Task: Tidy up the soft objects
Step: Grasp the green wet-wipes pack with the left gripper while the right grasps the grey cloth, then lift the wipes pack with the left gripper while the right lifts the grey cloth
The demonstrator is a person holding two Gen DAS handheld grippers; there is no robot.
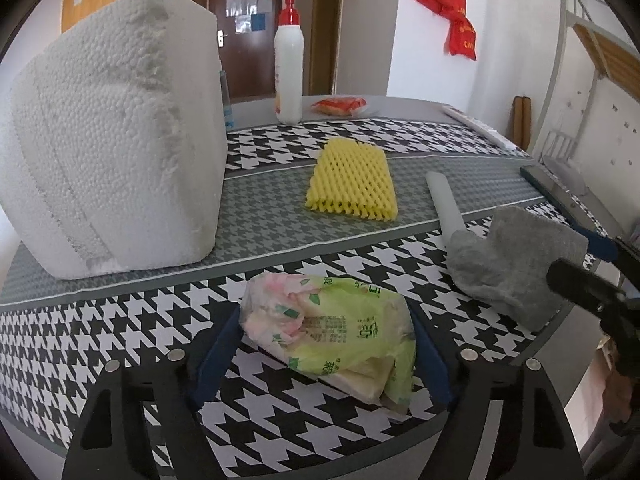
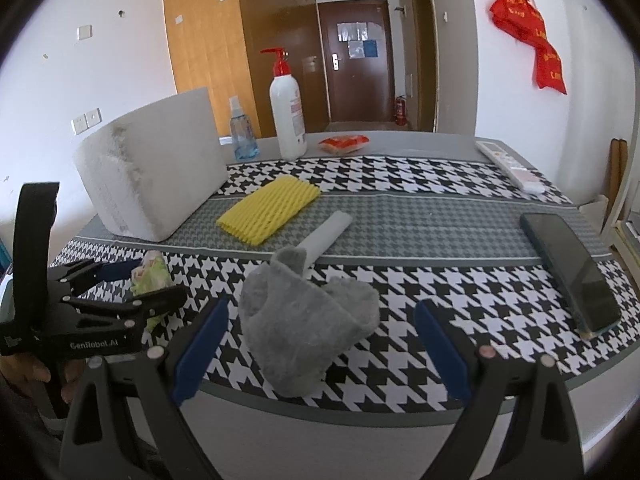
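Note:
A green and pink tissue pack (image 1: 332, 328) lies on the houndstooth table between the blue pads of my left gripper (image 1: 326, 344); the pads touch its sides. In the right wrist view the left gripper (image 2: 120, 284) holds the pack (image 2: 150, 276) at the table's left front. A crumpled grey cloth (image 2: 308, 320) lies between the wide-open fingers of my right gripper (image 2: 320, 340), not touched. It also shows in the left wrist view (image 1: 516, 264). A yellow foam net (image 1: 352, 180) lies mid-table, also seen from the right (image 2: 268, 208). A white styrofoam block (image 1: 116, 140) stands at the left.
A white foam tube (image 2: 326, 234) lies behind the cloth. A dark phone (image 2: 568, 268) lies at the right, a remote (image 2: 508, 164) at the far right. A lotion pump bottle (image 2: 286, 116), a spray bottle (image 2: 242, 136) and a red snack packet (image 2: 344, 143) stand at the back edge.

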